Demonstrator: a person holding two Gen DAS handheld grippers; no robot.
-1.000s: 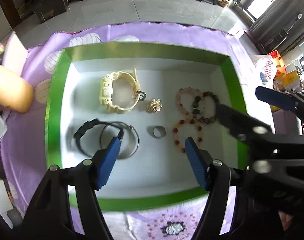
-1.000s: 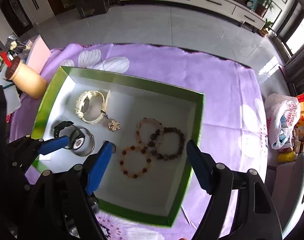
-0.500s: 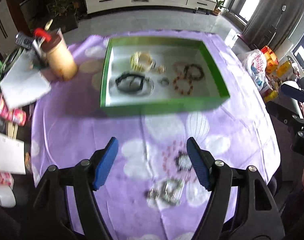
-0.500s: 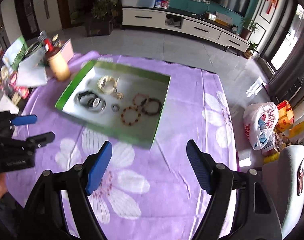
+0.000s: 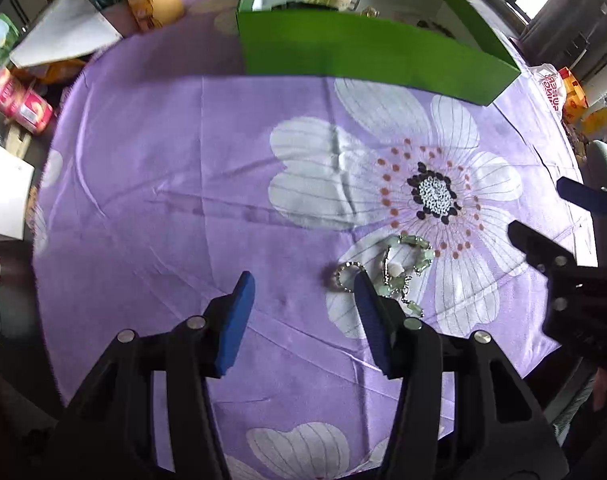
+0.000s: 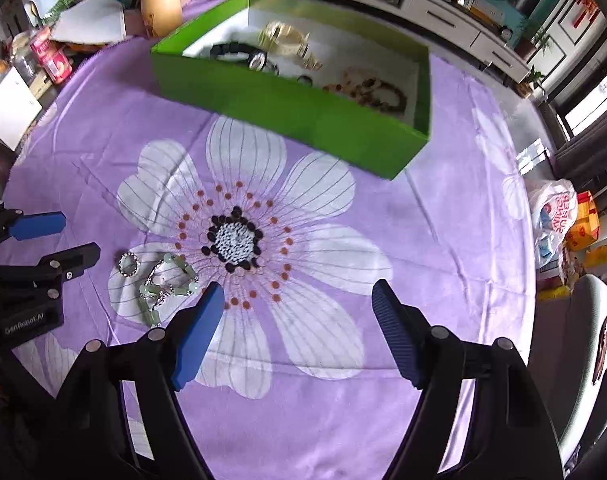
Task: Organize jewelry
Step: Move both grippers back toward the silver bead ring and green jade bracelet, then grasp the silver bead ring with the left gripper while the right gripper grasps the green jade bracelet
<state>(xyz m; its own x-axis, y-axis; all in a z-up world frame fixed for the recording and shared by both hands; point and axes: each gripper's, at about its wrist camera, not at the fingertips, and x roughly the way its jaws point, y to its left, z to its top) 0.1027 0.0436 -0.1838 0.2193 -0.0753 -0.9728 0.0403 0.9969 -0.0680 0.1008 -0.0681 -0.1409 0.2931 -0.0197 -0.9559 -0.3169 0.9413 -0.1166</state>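
On the purple flowered tablecloth (image 6: pixel 443 216), near its front edge, lie the two loose pieces: a small sparkly ring (image 6: pixel 128 263) and, just beside it, a bracelet of pale green stones (image 6: pixel 165 286) with silver links, resting on a white petal of the big printed flower. My left gripper (image 5: pixel 303 286) hangs low over the cloth with its blue pads spread apart and nothing between them — the ring (image 5: pixel 345 276) sits right by the tip of its right-hand pad, and the green bracelet (image 5: pixel 403 272) lies partly behind that pad. My right gripper (image 6: pixel 297 300) is also released, its fingers wide and empty above the petals, with the bracelet just off its left fingertip. Well apart from all this, at the far side of the table, stands the green box (image 6: pixel 303 116) with a white inside; in it I can see a cream watch (image 6: pixel 281 34), a black watch (image 6: pixel 233 50) and several beaded bracelets (image 6: pixel 373 88). To the left of the box stands a tan jar (image 6: pixel 160 4) among papers and packets
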